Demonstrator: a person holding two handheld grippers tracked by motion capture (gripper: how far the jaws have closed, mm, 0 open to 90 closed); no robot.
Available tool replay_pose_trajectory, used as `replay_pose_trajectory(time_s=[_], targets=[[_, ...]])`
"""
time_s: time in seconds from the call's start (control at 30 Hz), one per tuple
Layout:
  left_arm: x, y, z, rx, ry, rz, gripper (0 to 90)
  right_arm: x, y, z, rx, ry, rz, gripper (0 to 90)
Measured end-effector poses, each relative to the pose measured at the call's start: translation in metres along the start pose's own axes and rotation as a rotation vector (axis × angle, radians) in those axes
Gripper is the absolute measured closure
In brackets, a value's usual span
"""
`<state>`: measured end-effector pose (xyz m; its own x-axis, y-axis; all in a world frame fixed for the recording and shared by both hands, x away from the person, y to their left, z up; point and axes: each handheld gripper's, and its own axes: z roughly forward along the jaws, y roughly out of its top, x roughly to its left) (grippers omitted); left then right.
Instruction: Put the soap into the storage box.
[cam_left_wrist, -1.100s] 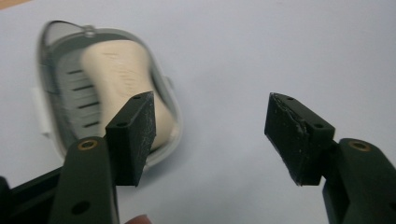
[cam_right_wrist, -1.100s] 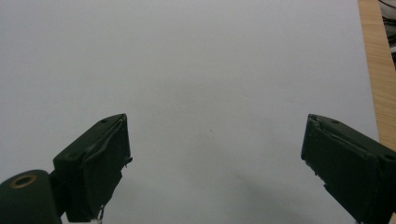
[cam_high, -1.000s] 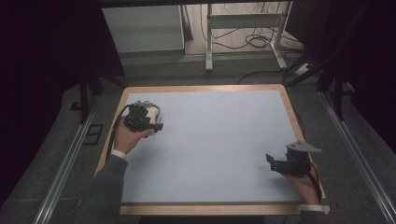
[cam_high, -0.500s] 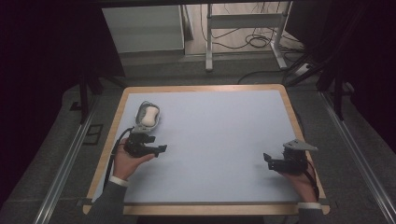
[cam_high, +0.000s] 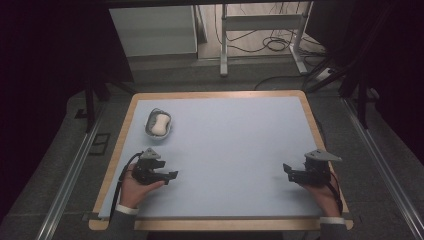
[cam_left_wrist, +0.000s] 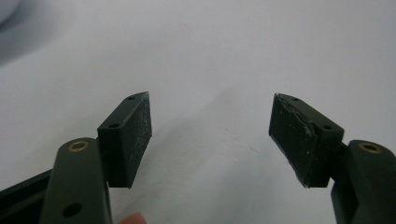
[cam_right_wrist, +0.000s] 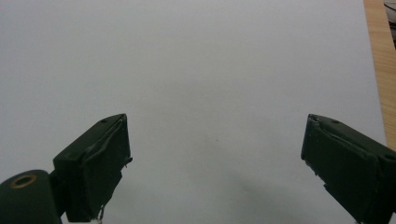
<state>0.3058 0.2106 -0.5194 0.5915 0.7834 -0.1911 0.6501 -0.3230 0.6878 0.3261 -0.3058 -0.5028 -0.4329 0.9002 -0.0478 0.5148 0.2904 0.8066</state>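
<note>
In the high view, a small grey dish (cam_high: 158, 123) holding a white oblong item, possibly a bar of soap (cam_high: 160, 124), sat at the upper left of the pale blue table (cam_high: 235, 145), apart from both tools. The left gripper (cam_high: 170, 175) was at the lower left of the frame, below the dish; its jaws stood released with nothing between them. The right gripper (cam_high: 287, 170) was at the lower right, jaws likewise spread wide and empty over bare surface.
</note>
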Motion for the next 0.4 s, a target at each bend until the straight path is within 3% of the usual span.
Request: replay_pose_trajectory(time_s=[0.4], targets=[[0.0045,-0.002,0.0053,0.008,0.016,-0.005,29.4,0.0036,-0.0008,0.001,0.006,0.007,-0.017,7.8]])
